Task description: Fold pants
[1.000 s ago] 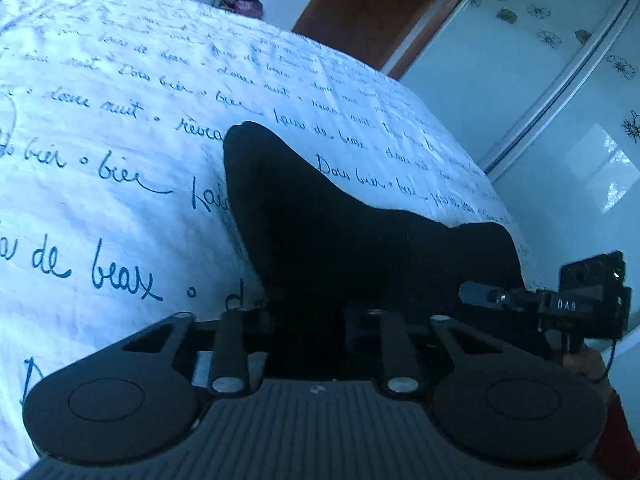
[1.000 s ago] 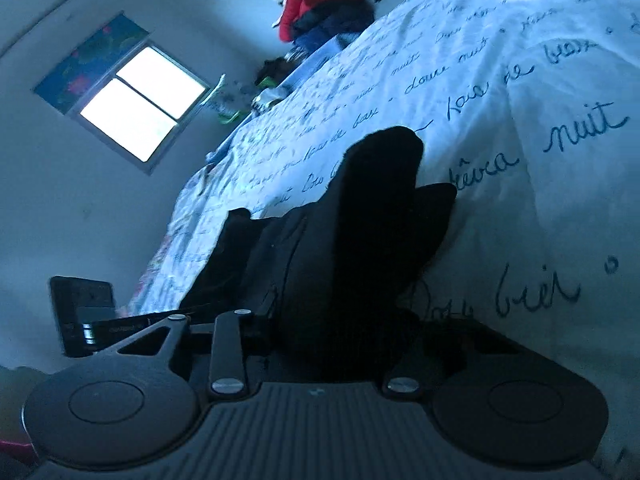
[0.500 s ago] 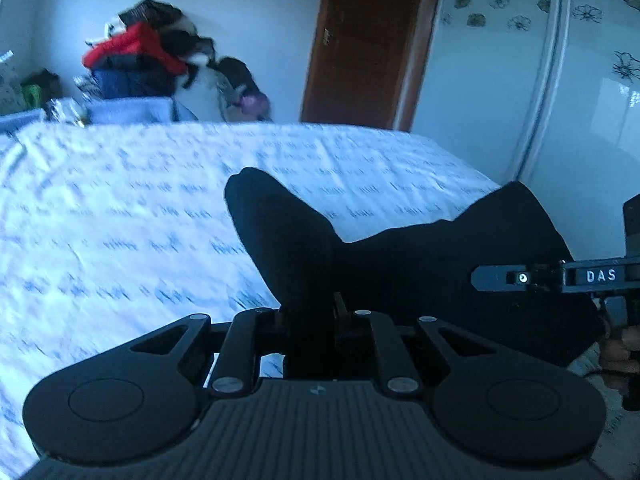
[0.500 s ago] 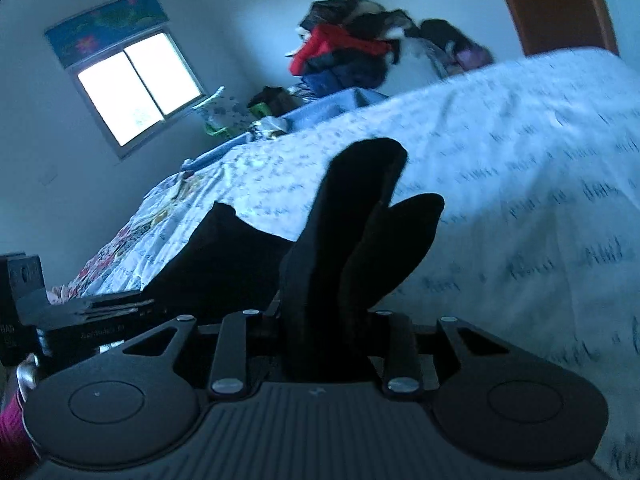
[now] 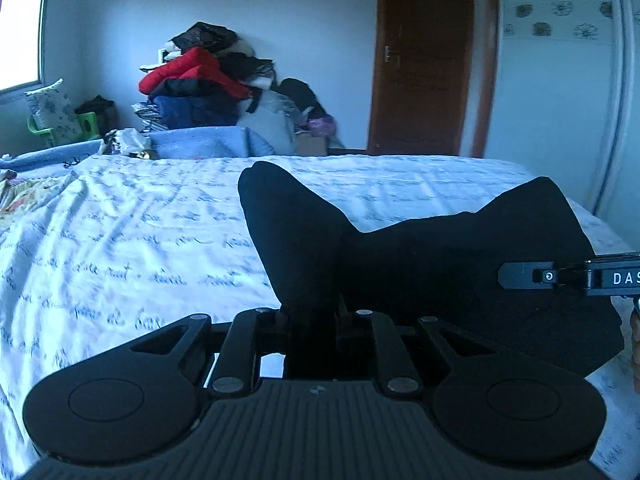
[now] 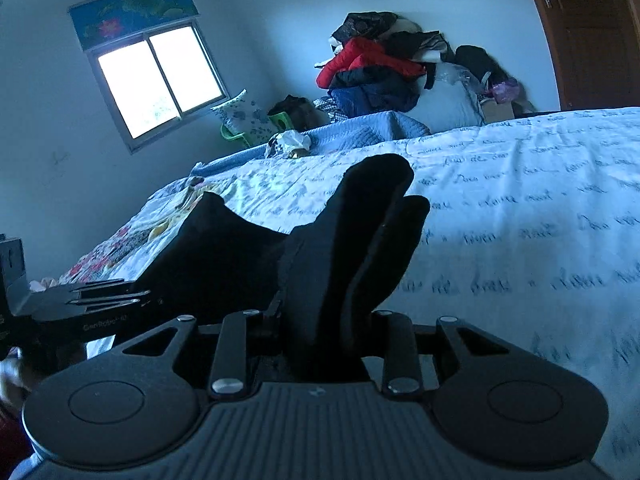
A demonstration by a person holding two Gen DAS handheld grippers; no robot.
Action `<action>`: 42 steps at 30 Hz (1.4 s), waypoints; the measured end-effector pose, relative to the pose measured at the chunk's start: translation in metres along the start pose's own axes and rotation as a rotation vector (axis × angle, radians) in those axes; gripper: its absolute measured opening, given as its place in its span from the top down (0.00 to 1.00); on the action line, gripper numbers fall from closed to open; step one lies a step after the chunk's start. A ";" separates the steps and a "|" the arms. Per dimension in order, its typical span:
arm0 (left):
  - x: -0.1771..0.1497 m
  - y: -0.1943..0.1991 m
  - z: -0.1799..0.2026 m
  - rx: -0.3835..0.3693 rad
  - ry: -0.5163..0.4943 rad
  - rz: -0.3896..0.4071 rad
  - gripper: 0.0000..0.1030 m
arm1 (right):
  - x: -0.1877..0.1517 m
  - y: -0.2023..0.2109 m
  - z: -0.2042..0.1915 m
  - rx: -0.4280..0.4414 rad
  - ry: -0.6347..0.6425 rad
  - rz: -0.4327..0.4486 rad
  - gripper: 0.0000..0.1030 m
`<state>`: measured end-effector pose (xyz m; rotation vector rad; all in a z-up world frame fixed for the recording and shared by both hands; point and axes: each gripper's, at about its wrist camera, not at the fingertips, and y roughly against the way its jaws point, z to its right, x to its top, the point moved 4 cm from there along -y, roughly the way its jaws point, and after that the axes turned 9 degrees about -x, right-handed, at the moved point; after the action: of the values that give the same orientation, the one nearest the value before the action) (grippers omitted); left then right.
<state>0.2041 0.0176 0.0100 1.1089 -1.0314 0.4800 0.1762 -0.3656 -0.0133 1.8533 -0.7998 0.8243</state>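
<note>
Pants (image 5: 460,264), black, hang between my two grippers above the bed (image 5: 132,232), lifted off the sheet at the near edge. My left gripper (image 5: 310,316) is clamped on a bunch of the fabric; one corner sticks up past the fingers toward the far side of the bed. My right gripper (image 6: 320,320) is clamped on another bunch of the same pants (image 6: 224,256), w/ two rounded folds poking up past its fingers. The right jaws closed a bit more just now, cloth between them throughout. Fabric sags in a dip between the two grips. In the left view the right gripper (image 5: 520,276) shows side-on at the right edge of the bed, its tip over the pants. In the right view the left gripper (image 6: 136,298) shows at the left, fingers against the cloth. Bed sheet (image 6: 520,208) is white w/ handwritten script. Behind the bed: clothes pile (image 5: 200,80) by the wall, door (image 5: 424,56) to its right, window (image 6: 160,80) to its left.
</note>
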 end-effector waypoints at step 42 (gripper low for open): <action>-0.050 0.016 0.015 0.209 0.028 -0.134 0.23 | -0.060 0.019 -0.047 -0.307 0.307 0.051 0.36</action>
<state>0.1609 0.0184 -0.0240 1.3442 -0.8903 0.5019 0.1173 -0.3192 -0.0362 1.4014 -0.7334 0.9341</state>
